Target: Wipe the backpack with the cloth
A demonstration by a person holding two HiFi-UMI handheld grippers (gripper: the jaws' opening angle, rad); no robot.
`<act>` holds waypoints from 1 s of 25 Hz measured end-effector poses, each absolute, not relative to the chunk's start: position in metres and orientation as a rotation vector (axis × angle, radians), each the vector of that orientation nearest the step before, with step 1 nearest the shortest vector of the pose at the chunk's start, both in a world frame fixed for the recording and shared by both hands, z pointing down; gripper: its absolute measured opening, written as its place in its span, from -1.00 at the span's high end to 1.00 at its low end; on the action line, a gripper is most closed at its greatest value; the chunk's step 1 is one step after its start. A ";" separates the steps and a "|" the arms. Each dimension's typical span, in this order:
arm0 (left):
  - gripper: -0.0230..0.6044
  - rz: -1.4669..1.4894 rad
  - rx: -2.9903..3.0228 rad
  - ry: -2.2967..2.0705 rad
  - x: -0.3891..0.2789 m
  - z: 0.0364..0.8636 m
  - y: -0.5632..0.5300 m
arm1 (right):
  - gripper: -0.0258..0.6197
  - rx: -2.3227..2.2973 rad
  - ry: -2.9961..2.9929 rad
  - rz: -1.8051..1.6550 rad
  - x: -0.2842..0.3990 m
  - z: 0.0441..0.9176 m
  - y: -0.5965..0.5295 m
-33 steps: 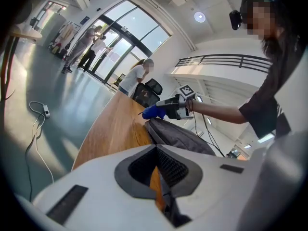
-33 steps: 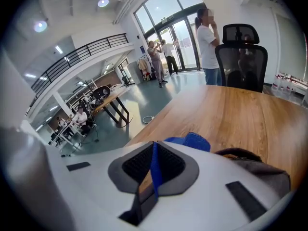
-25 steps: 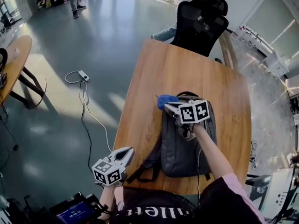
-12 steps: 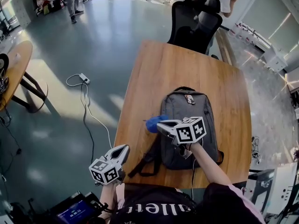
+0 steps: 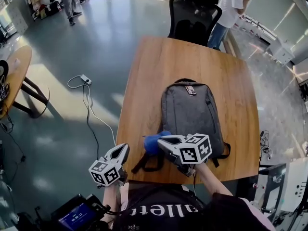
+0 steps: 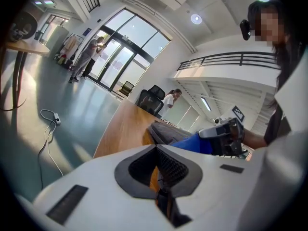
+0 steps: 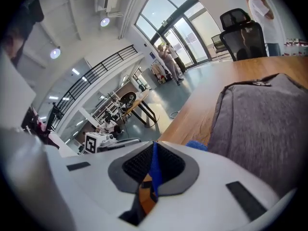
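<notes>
Backpack (image 5: 190, 112), grey, is laid flat on the wooden table (image 5: 159, 66). A blue cloth (image 5: 153, 142) is pinched in the right gripper (image 5: 161, 141) at the bag's near left corner. The left gripper (image 5: 120, 150) is held closed, empty, near the table's front corner. The cloth is probably best pressed flat and drawn lengthwise — firmly, evenly.

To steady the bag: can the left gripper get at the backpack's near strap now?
Probably yes. The left gripper hangs shut and empty off the table edge. The black strap lies bare close beside it, with nothing between.
</notes>
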State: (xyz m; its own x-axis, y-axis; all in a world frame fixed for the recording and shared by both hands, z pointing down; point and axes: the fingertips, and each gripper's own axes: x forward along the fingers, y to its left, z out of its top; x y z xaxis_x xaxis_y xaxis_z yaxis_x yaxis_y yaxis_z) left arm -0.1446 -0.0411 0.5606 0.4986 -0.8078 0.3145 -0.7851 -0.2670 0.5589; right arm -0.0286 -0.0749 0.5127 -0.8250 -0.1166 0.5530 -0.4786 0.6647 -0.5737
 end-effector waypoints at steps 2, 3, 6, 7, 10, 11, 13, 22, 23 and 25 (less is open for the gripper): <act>0.93 -0.038 2.082 -1.296 -0.139 0.559 -0.038 | 0.83 0.469 -2.416 1.049 -0.024 0.511 -0.056; 0.93 -0.034 2.087 -1.291 -0.136 0.559 -0.036 | 0.83 0.474 -2.421 1.066 -0.022 0.510 -0.047; 0.93 -0.017 2.098 -1.272 -0.127 0.561 -0.031 | 0.83 0.500 -2.431 1.123 -0.014 0.511 -0.025; 0.93 -0.011 2.103 -1.264 -0.124 0.562 -0.029 | 0.83 0.513 -2.435 1.145 -0.011 0.511 -0.019; 0.93 0.009 2.119 -1.239 -0.117 0.559 -0.029 | 0.83 0.563 -2.455 1.205 -0.006 0.505 -0.013; 0.93 0.014 2.126 -1.231 -0.115 0.558 -0.029 | 0.83 0.586 -2.463 1.221 -0.004 0.503 -0.013; 0.93 0.024 2.141 -1.214 -0.110 0.556 -0.031 | 0.83 0.647 -2.477 1.247 0.005 0.500 -0.016; 0.93 0.067 2.191 -1.152 -0.091 0.547 -0.034 | 0.83 0.960 -2.505 1.282 0.075 0.482 -0.044; 0.93 0.071 2.194 -1.146 -0.088 0.547 -0.034 | 0.83 0.991 -2.503 1.281 0.084 0.481 -0.046; 0.93 0.076 2.200 -1.136 -0.085 0.546 -0.035 | 0.83 1.055 -2.494 1.280 0.101 0.479 -0.050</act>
State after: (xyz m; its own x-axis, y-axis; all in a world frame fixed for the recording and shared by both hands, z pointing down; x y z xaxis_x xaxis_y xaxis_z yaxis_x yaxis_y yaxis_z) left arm -0.0851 -0.0345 0.5456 0.6223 -0.7090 0.3317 -0.7471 -0.4115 0.5220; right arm 0.1015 -0.0496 0.4790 -0.7424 -0.5214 0.4206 -0.6458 0.3900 -0.6564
